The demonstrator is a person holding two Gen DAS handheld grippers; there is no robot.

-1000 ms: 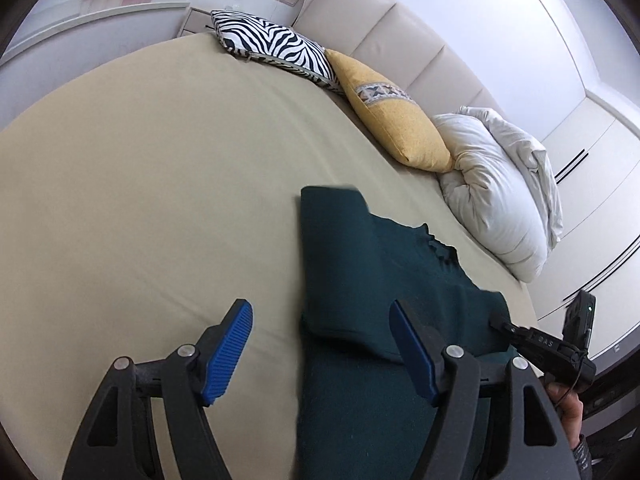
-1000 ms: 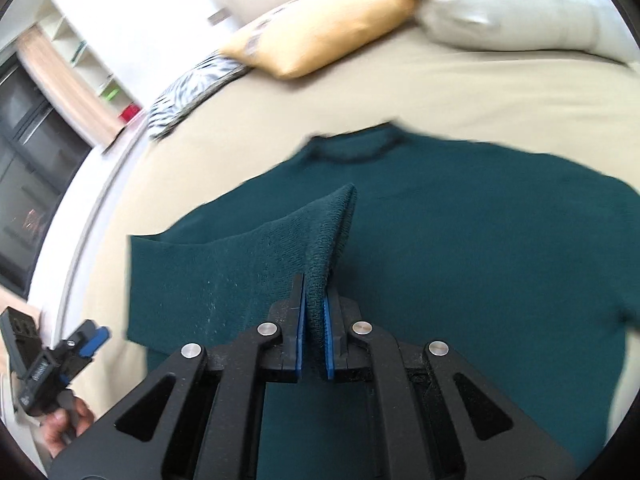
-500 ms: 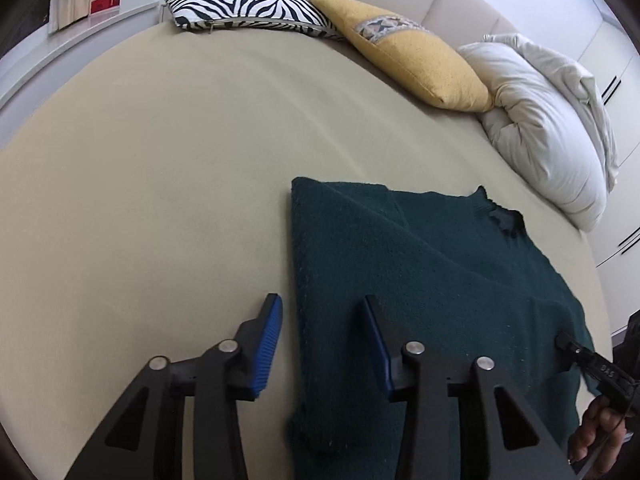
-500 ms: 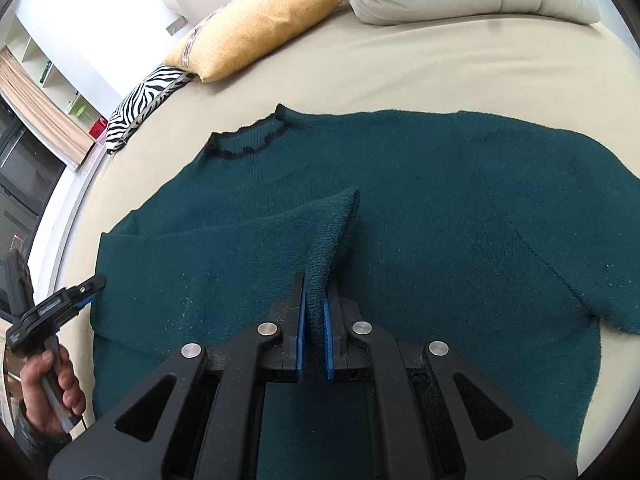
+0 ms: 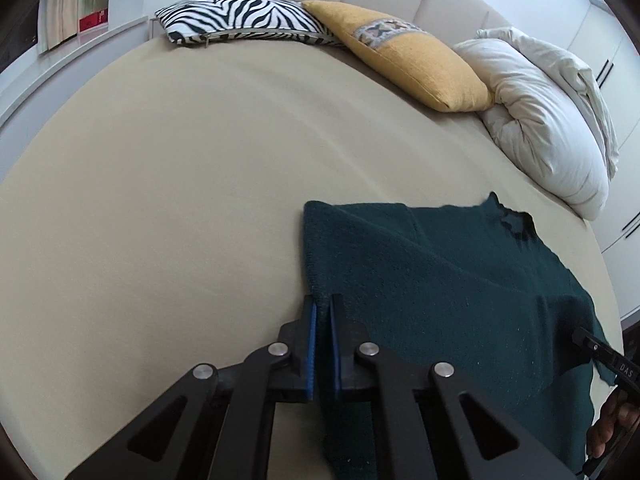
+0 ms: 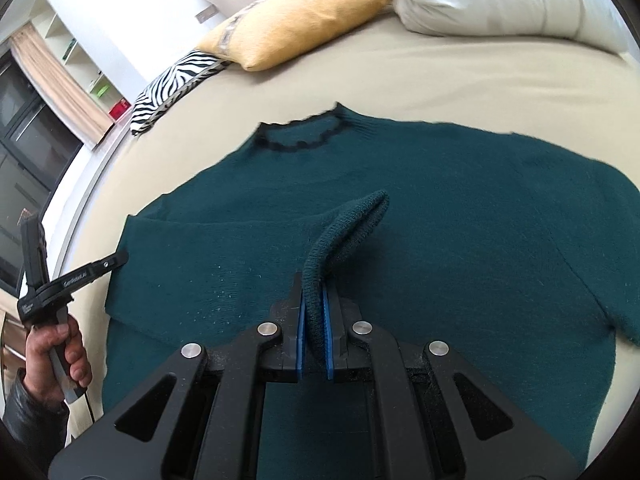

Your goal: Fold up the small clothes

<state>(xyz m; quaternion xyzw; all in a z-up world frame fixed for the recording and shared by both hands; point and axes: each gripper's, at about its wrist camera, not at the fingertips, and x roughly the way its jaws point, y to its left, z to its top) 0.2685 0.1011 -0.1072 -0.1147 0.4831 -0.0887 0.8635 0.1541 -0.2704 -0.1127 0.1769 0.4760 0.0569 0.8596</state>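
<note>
A dark green knit sweater (image 6: 440, 208) lies flat on the beige bed, neckline (image 6: 304, 136) toward the pillows, its left sleeve folded across the body. My right gripper (image 6: 313, 304) is shut on the sleeve cuff (image 6: 356, 220) and holds it raised over the sweater's middle. In the left wrist view the sweater (image 5: 440, 288) fills the lower right. My left gripper (image 5: 323, 312) is shut on the sweater's folded left edge (image 5: 310, 256). The left gripper also shows at the left of the right wrist view (image 6: 96, 268), held by a hand.
A zebra pillow (image 5: 240, 20), a yellow cushion (image 5: 408, 52) and a white duvet (image 5: 540, 120) lie along the headboard. Bare beige sheet (image 5: 160, 200) spreads left of the sweater. Shelves and a curtain (image 6: 60, 76) stand beyond the bed's left edge.
My left gripper went from wide open to shut on the sweater's folded left edge. My right gripper stayed shut on the cuff, which now stands a little more open above the sweater.
</note>
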